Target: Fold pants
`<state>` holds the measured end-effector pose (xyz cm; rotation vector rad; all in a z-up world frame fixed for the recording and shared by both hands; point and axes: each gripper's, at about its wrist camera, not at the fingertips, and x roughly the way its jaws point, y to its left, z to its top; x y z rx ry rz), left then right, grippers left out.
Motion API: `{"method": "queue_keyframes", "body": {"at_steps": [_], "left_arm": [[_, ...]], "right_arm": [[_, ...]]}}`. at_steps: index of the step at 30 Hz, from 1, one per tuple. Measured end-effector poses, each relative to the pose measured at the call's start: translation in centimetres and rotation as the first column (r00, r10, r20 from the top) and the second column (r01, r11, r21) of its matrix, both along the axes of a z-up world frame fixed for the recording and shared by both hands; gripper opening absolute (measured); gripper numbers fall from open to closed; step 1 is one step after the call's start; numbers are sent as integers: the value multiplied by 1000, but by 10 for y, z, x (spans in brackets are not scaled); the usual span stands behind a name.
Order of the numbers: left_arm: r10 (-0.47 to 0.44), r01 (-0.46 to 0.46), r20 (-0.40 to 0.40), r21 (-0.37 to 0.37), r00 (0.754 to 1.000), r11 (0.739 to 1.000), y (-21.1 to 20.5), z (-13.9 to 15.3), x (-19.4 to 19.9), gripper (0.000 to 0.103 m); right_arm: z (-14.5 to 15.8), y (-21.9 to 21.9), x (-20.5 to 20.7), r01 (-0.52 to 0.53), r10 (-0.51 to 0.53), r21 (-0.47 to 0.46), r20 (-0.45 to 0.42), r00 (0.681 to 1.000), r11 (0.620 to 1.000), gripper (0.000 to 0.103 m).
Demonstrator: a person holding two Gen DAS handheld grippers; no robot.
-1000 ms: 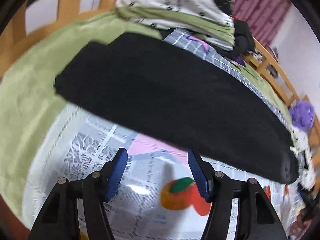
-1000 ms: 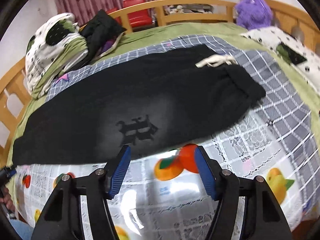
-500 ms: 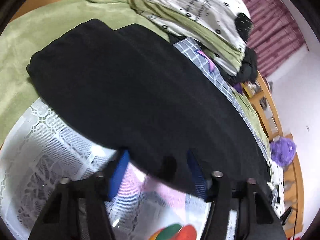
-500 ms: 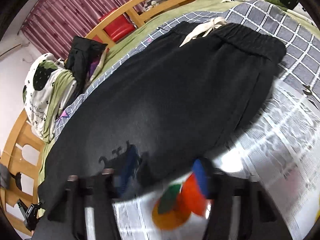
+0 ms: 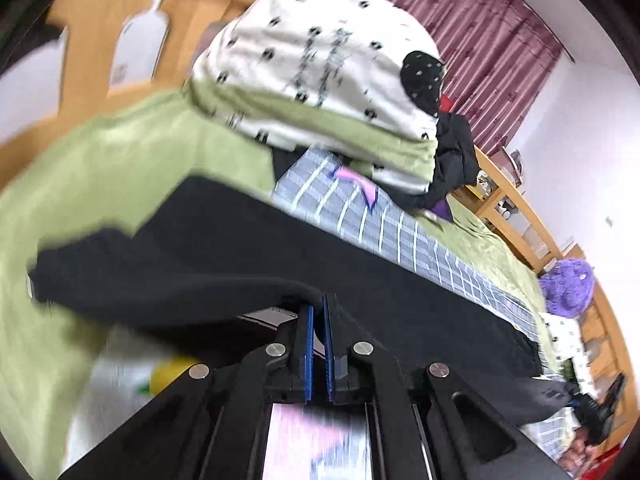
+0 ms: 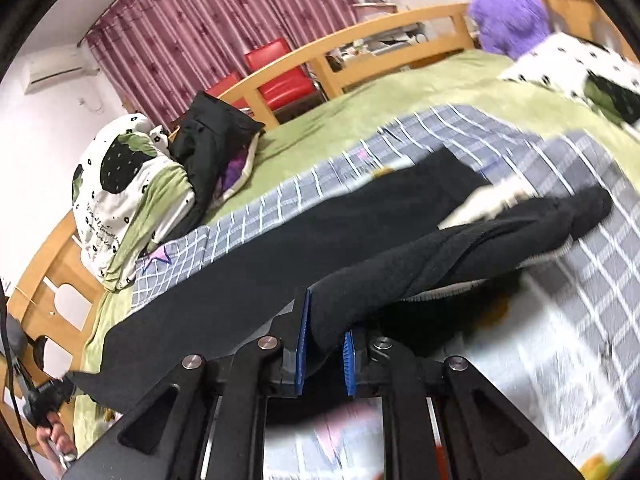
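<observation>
Black fabric of the long dark pants (image 5: 224, 264) stretches across the bed from the left wrist view to the right, lying over a grey-and-white checked sheet (image 5: 384, 232) and a pale lace-patterned plastic cover printed with fruit (image 6: 560, 380). At the left end, the left gripper (image 5: 318, 312) has just been closing, and its blue-padded fingers (image 5: 308, 344) now stand pressed almost together with a thin edge of the pants pinched at their tips, so that the near hem rises off the bed in a low ridge. Behind it lies a green bedspread (image 5: 120, 168), and on that a bulky folded quilt in white with black spots and a green lining (image 5: 320, 72); a heap of black clothing (image 5: 456, 160) sits just beside the quilt. Farther right along the wooden bed frame (image 6: 360, 48) a fuzzy purple plush toy (image 6: 508, 4) rests near the headboard, with dark red curtains (image 6: 224, 24) and red chairs (image 6: 280, 76) beyond. At the right end, the right gripper (image 6: 324, 340) has also just been closing; its blue fingers (image 6: 301, 344) clamp a thick bunched fold of the pants, which sags between them and trails off toward the waistband and its pale drawstring (image 6: 492, 204). The near edge of the pants hangs lifted between the two grippers while the far edge lies on the checked sheet.
</observation>
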<state>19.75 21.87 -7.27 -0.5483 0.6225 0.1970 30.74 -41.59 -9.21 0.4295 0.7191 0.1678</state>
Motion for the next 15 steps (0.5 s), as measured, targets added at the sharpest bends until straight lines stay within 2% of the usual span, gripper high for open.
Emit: {"method": "queue_keyframes", "body": {"at_steps": [5,8,11,15], "left_arm": [[22,-22,-4,74,1000,997,-1,5,56,6],[47,-44,-26,99,999,994,-3,-3,95,6],[69,-64,-33,130,997,989,-7,-13,123,6],[94,-84,-64,156,994,984,-7,-34,152,6]], "right_arm": [[8,13,57,-8,9,-57,18,1000,998,14],[-4,23,97,8,-7,-64,6,1000,998,14],[-16,29,128,28,-28,-26,-12,1000,999,14],[-45,36,169,68,-70,-21,-57,996,997,14]]}}
